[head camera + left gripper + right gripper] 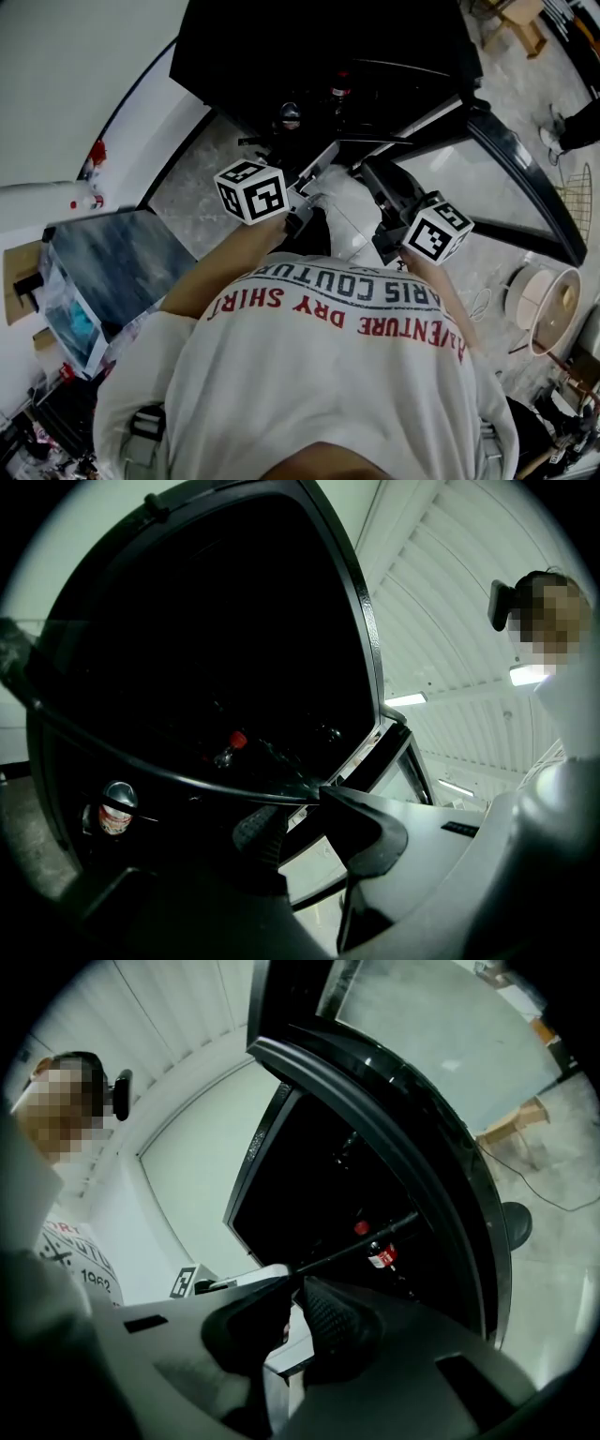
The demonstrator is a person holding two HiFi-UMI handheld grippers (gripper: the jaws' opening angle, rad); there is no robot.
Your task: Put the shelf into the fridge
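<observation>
Holding shelf (359, 1246) at fridge (309, 47) mouth: clamping its edge in half-spread left gripper (300, 808), pinching rim in nearly closed right gripper (295, 1288).

The pale marbled floor (187, 202) carries the black fridge (309, 47) at twelve o'clock, its door (525, 187) swung open toward three o'clock. A wooden stool (520, 23) stands on the floor at one o'clock. A round white drum (544, 305) lies at four o'clock with a thin cable (483, 305) just beside it, and a grey-topped table (112, 267) stands at nine o'clock.
</observation>
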